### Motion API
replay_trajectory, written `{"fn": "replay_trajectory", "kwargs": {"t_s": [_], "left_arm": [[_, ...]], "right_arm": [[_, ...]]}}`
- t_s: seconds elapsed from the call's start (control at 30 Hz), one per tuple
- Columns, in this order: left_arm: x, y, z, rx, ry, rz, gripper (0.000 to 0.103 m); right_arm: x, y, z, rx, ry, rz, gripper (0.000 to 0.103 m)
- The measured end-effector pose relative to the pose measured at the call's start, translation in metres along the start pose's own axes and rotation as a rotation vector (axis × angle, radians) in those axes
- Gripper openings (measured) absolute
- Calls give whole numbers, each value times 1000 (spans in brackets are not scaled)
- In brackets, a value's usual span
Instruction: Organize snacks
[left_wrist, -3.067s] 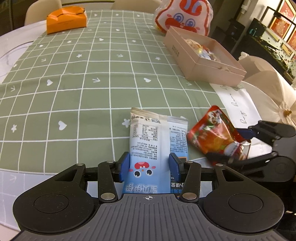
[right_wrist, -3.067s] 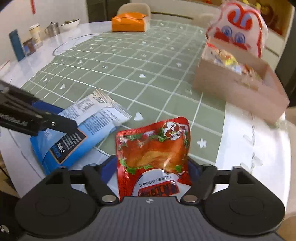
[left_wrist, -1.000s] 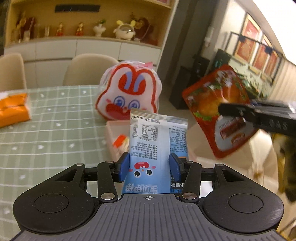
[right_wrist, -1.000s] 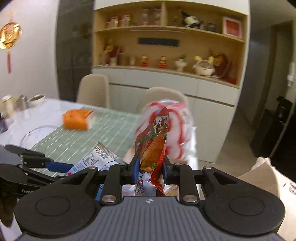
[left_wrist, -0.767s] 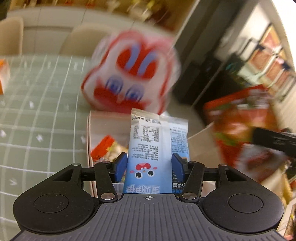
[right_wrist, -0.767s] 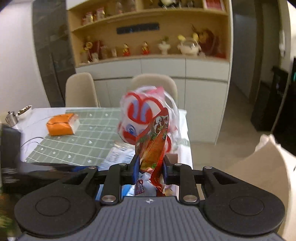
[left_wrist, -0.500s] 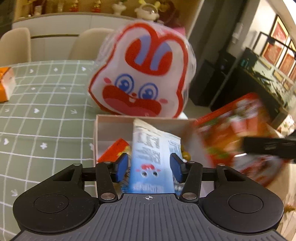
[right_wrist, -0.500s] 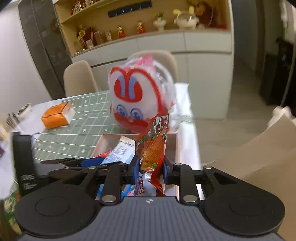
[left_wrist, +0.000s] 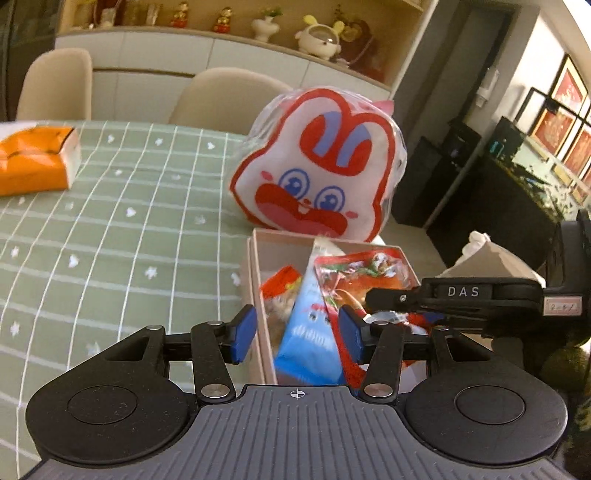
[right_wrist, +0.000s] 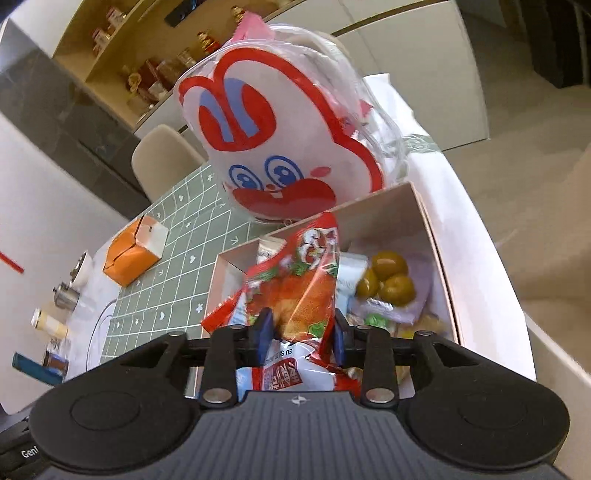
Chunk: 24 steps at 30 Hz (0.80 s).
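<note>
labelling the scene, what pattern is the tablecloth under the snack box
Sage green tablecloth with a white grid and small white hearts and stars; clearest in the left wrist view.

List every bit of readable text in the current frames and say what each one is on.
"DAS": right gripper, on its side, left wrist view.
"Gen": dark casing at the right wrist view's lower left corner, cut off by the edge.
"SU S": red packet, partly hidden; the lettering below it is too blurred.
Blue packet: print unreadable.
</note>
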<state>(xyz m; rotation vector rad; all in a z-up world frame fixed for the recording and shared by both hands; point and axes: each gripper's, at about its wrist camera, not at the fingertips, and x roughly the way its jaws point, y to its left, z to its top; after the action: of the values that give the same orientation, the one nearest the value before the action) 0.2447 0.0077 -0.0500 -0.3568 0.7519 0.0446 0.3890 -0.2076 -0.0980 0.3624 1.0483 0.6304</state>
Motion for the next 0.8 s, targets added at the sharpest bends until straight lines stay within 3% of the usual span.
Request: {"fn": "replay_trajectory", "kwargs": {"t_s": [0.07,0.13,0.27,0.5,0.7,0.8], "left_arm": [[-11,5,-7,-11,-5,-17,54],[-24,11,-14,-22,-13,-36,54],[-45,25,-33,-13,-23,-48,54],[-66,15,-106,86,-8,7,54],[-66,-7,-176,48,-14,109,54],[-64,-18,-201,75,-24,171,54]], "right_arm": [[-8,8,-7,-53,-38,-75,56],[-21,20,-15,-114,-92,-157,57],[-60,35,-29,-134,-211,-214,63],[-111,58,-116,-220,-353,-314,69],[-103,41,-198,-248,-219,-330,70],[-96,28,-232,-292,-166,-330,70]]}}
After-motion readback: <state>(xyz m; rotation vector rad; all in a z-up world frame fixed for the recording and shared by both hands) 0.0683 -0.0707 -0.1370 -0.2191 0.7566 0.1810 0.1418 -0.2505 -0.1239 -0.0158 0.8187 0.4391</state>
